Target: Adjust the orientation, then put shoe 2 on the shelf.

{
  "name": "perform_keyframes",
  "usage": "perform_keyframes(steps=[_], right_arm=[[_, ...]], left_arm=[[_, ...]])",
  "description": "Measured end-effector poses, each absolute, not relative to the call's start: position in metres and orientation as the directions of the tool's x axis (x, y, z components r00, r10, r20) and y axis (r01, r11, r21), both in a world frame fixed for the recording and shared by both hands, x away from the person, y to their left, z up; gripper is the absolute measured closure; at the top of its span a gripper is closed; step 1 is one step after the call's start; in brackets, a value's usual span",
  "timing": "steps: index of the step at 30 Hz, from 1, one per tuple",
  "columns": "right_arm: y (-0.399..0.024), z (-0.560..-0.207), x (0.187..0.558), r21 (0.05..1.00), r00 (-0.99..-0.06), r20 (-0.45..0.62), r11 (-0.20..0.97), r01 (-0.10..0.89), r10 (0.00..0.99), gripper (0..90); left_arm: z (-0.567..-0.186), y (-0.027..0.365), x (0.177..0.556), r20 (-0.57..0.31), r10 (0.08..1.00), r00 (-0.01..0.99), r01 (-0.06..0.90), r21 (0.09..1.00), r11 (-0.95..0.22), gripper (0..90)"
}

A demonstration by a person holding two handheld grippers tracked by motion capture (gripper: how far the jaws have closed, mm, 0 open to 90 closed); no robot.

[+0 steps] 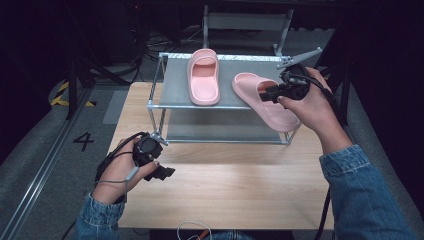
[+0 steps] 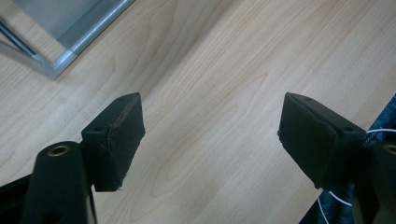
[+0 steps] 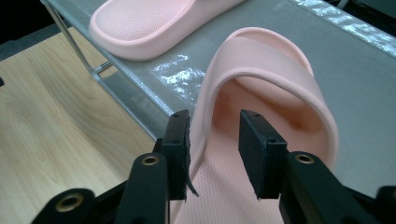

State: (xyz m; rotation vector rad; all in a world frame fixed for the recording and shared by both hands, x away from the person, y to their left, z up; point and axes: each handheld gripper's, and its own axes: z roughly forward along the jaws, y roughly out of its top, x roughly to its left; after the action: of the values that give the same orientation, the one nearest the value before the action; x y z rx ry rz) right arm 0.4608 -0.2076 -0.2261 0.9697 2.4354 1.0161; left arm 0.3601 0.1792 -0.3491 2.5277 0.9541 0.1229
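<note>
Two pink slide slippers counted, both on the top deck of a grey metal shoe rack (image 1: 165, 75) standing on the wooden table (image 1: 225, 190). Slipper on the left (image 1: 203, 76) squared up, lying flat, well inside the deck. Slipper on the right (image 1: 265, 100) lying askew, heel end overhanging the front rail of the rack.

Right gripper (image 3: 212, 154) at that second slipper: fingers straddling the side wall just below the strap, one outside, one inside the footbed. Fingers parted, with a gap showing at the inner finger (image 3: 257, 149); outer finger close against the wall, contact not certain. Judged released or near release, not a firm grip.

Left gripper (image 2: 210, 135) low over bare table, fingers wide apart, holding nothing.

Progress, as judged: pair placement nearly complete. First slipper done. Second slipper up on the deck but crooked and overhanging; straightening beside its mate and withdrawal of the right gripper outstanding.

One rack, one table, two grippers.
</note>
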Motion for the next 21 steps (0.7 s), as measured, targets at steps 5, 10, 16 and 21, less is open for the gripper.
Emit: perform_keyframes(steps=[5,10,16,21], right_arm=[[-0.222,-0.217,0.439,0.743,-0.712,-0.035,0.494,0.451,0.701,64.7],[-0.240,-0.215,0.415,0.741,-0.706,-0.024,0.487,0.463,0.708,67.7],[-0.261,-0.217,0.384,0.734,-0.696,0.006,0.469,0.491,0.718,75.1],[-0.273,-0.221,0.363,0.720,-0.694,0.020,0.471,0.509,0.720,79.9]], left_arm=[[-0.350,0.174,0.366,-0.072,0.634,0.770,0.599,0.422,-0.680,23.2],[-0.349,0.169,0.372,-0.075,0.622,0.780,0.589,0.426,-0.687,23.2],[-0.347,0.162,0.376,-0.073,0.607,0.792,0.575,0.425,-0.699,23.2],[-0.348,0.160,0.378,-0.075,0.603,0.794,0.572,0.428,-0.699,23.2]])
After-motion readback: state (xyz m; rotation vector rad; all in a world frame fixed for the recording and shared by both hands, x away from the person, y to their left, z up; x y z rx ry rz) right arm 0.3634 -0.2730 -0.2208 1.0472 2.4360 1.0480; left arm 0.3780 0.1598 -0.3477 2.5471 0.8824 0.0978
